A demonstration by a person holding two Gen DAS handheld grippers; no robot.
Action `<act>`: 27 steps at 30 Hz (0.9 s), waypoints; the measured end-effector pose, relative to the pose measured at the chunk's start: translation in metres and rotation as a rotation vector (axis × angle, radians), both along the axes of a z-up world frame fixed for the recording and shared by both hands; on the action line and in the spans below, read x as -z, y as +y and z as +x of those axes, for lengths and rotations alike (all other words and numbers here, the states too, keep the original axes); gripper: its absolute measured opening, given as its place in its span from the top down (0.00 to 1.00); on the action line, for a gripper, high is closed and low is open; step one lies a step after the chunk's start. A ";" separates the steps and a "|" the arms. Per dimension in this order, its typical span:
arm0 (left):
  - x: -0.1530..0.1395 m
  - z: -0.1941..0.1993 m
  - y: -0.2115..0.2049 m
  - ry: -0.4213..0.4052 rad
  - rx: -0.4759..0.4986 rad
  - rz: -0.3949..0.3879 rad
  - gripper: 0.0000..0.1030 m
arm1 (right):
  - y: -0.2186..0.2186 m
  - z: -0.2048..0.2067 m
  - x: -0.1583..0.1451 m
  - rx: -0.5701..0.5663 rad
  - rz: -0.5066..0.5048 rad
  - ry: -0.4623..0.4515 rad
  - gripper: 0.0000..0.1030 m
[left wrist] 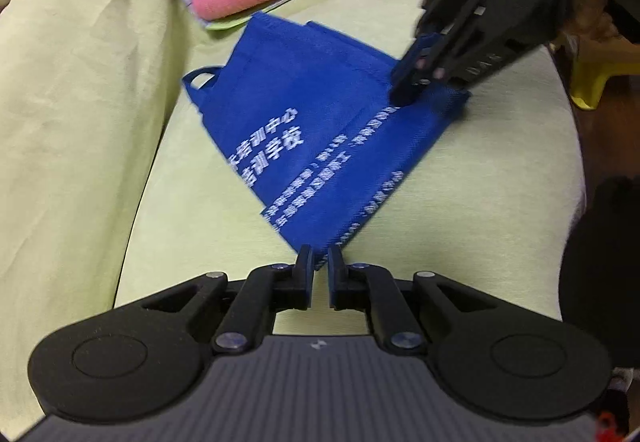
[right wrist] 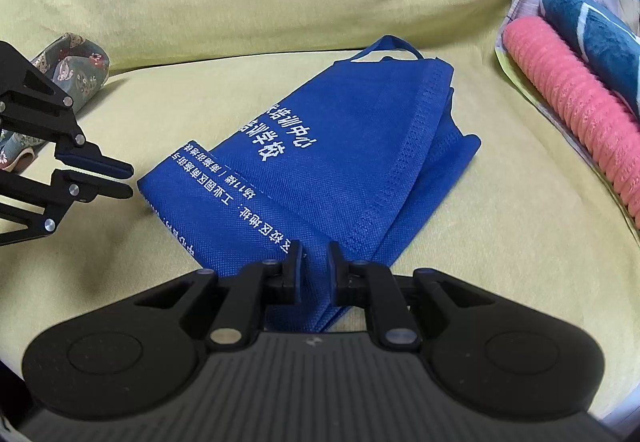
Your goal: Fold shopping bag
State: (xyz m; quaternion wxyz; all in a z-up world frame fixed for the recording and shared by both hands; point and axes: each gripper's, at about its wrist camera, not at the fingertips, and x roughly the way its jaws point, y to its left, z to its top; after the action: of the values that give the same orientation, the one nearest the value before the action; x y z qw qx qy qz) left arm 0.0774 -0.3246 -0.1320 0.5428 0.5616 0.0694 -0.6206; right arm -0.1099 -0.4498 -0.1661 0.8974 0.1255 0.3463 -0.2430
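A: Yellow-green fabric sofa cushion (right wrist: 460,226) fills both views, with a matching backrest behind. What lies on it?

B: Largest is a royal-blue non-woven shopping bag printed with white lettering (right wrist: 320,170), lying flat mid-seat and already doubled over, its loop handle toward the backrest. At one side sits a stack of a ribbed pink towel (right wrist: 572,110) and a teal plush towel (right wrist: 596,30); a small floral-print cloth pouch (right wrist: 72,62) rests at the other.

A: How would the bag handle?

B: Probably light, limp and slightly springy, so folds may creep open. Stitched edges and corners look the surest places to pinch.

A: And the grippers?

B: The right gripper (right wrist: 316,254) tilts down, jaws pinching the bag's near edge. The left gripper (left wrist: 319,256) also angles down at the opposite corner, jaws narrowly parted; the side view shows them clear of the cloth.
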 end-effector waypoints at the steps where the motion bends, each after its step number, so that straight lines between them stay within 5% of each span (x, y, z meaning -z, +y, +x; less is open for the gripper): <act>1: 0.003 -0.003 0.003 -0.020 0.029 0.007 0.79 | 0.000 0.000 0.000 0.000 0.002 -0.002 0.89; 10: 0.017 -0.010 0.004 -0.058 0.083 0.038 0.74 | -0.003 -0.003 0.001 -0.002 0.019 -0.021 0.89; 17: 0.060 -0.028 0.029 -0.506 0.398 -0.036 0.54 | -0.003 -0.003 0.002 -0.006 0.013 -0.026 0.89; 22: 0.075 -0.023 0.018 -0.621 0.498 -0.051 0.55 | -0.002 -0.004 0.002 -0.007 0.012 -0.032 0.89; 27: 0.086 -0.014 -0.005 -0.656 0.596 0.017 0.71 | -0.002 -0.005 0.004 -0.010 0.005 -0.040 0.89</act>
State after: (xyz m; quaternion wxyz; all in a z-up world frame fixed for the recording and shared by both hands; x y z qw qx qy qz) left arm 0.0638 -0.3298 -0.2175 0.3287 0.7289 -0.2664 -0.5382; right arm -0.1145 -0.4516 -0.1698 0.9050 0.1311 0.3295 -0.2350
